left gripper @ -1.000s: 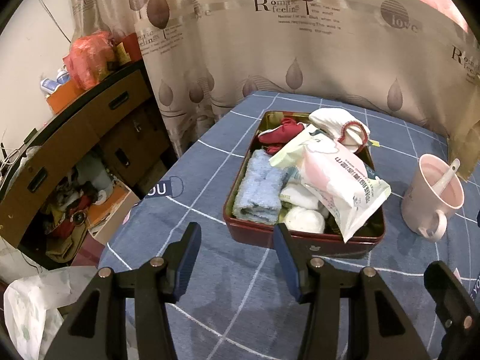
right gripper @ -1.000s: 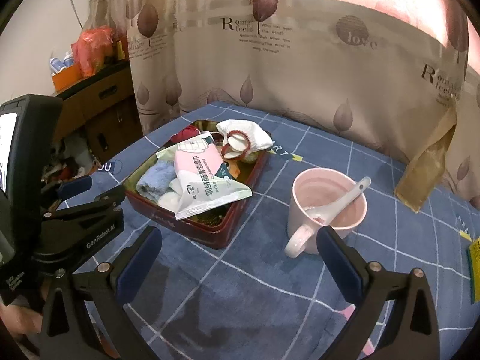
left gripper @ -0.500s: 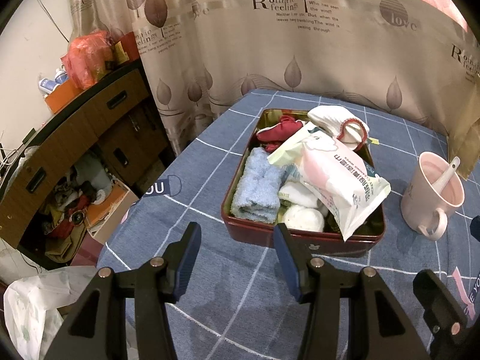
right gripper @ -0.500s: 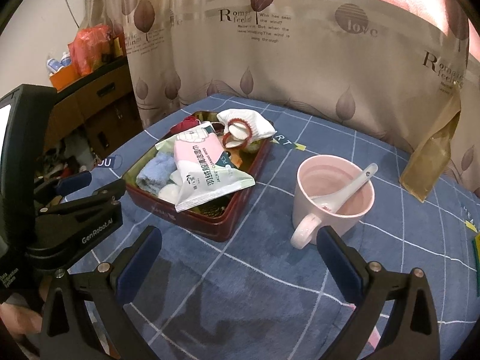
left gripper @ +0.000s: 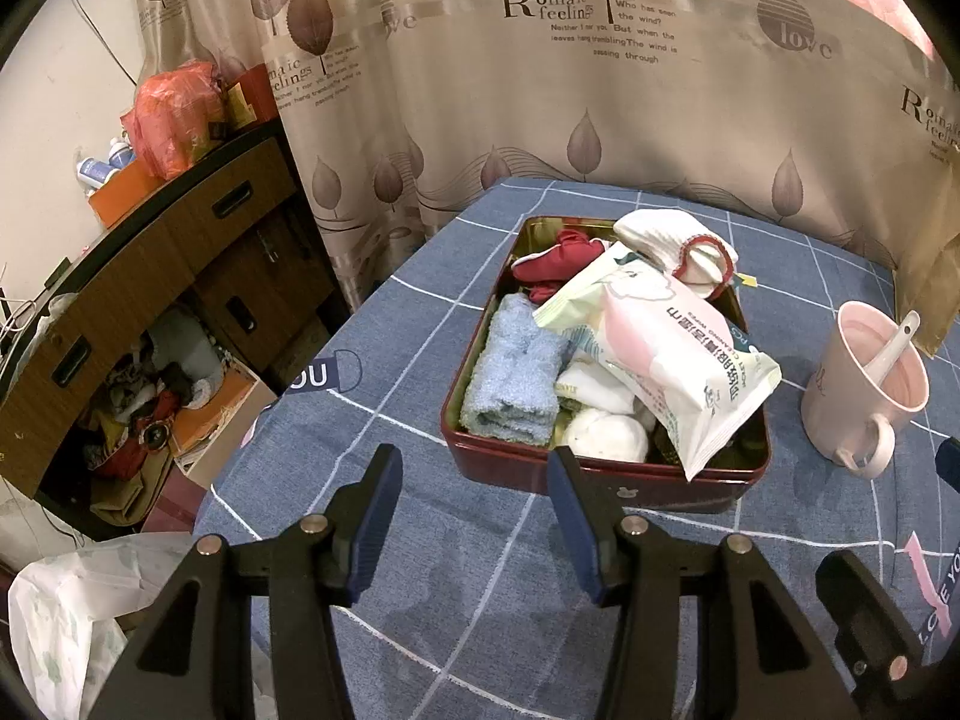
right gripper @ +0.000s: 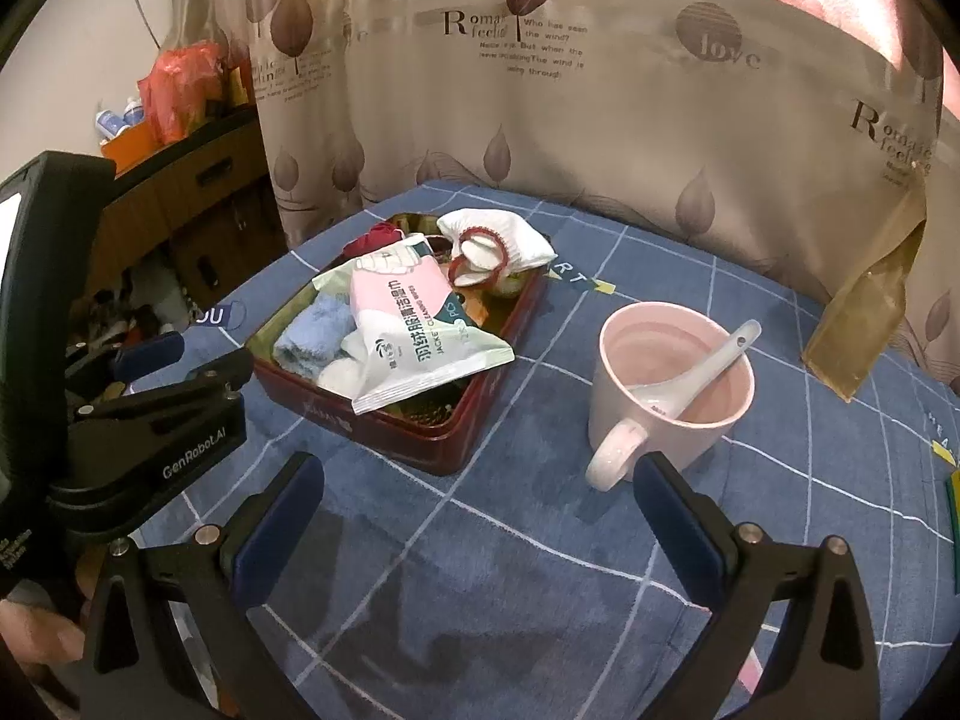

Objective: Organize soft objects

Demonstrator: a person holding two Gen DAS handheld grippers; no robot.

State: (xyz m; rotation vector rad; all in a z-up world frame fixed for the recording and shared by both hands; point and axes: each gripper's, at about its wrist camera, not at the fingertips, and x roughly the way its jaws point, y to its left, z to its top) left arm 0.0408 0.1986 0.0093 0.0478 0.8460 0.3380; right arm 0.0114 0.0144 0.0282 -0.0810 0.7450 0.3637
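Both empty grippers, left gripper [left gripper: 474, 486] and right gripper [right gripper: 480, 486], gape wide just short of the tin [left gripper: 600, 474].

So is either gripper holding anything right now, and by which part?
Nothing is held. The left gripper and right gripper both stand open over the blue tablecloth, short of the red tin of soft items.

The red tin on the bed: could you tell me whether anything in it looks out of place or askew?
Yes. The wipes packet lies slanted across the red tin, over the other items, one corner poking past the rim. The white pouch perches at the far rim. The blue towel sits neatly inside.
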